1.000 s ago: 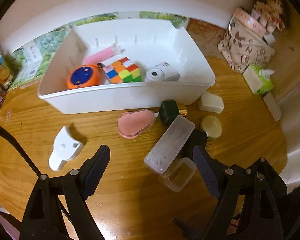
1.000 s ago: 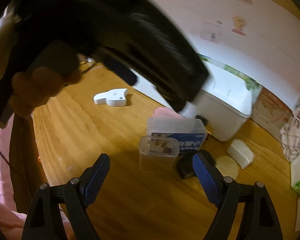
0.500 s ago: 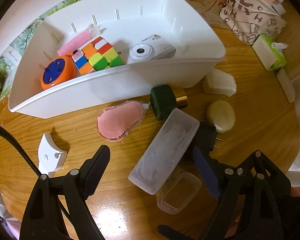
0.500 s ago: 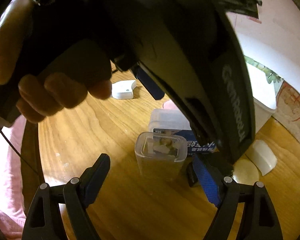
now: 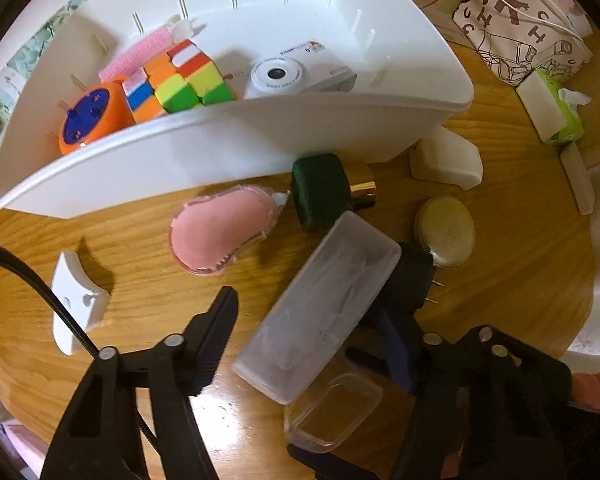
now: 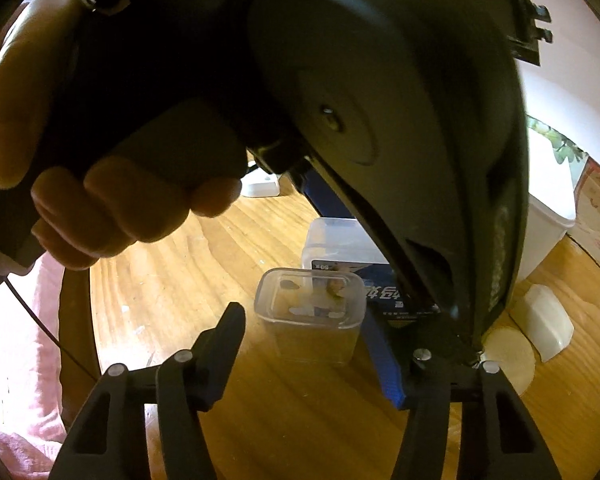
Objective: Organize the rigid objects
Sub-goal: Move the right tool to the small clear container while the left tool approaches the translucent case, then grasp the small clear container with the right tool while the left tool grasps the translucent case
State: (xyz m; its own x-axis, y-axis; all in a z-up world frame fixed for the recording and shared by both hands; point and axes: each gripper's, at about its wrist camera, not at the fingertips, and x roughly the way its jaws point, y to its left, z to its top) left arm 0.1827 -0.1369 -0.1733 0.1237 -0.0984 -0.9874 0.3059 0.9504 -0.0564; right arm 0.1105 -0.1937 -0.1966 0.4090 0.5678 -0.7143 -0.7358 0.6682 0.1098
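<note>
A long frosted plastic box [image 5: 324,304] lies slanted on the wooden table [image 5: 140,280], between the fingers of my left gripper [image 5: 306,320]. Its jaws are closing, and a gap still shows at the left finger [image 5: 216,332]. A small clear lidded box [image 6: 312,312] stands between the fingers of my right gripper [image 6: 304,320]. Those jaws are closing too, with a gap at the left finger [image 6: 224,344]. The small box [image 5: 332,412] touches the long box's near end. The white bin [image 5: 260,152] holds a colour cube [image 5: 180,80], an orange disc, a white camera and a pink brush.
In front of the bin lie a pink tape dispenser [image 5: 216,236], a green-capped bottle [image 5: 320,192], a black plug [image 5: 412,276], a beige compact [image 5: 444,232], a white block [image 5: 448,160] and a white hook [image 5: 76,300]. The left gripper's body [image 6: 380,120] and a hand [image 6: 100,208] block the right wrist view.
Both grippers' jaws have narrowed around their boxes. The left gripper sank closer over the long box, and its body now covers most of the right wrist view.
</note>
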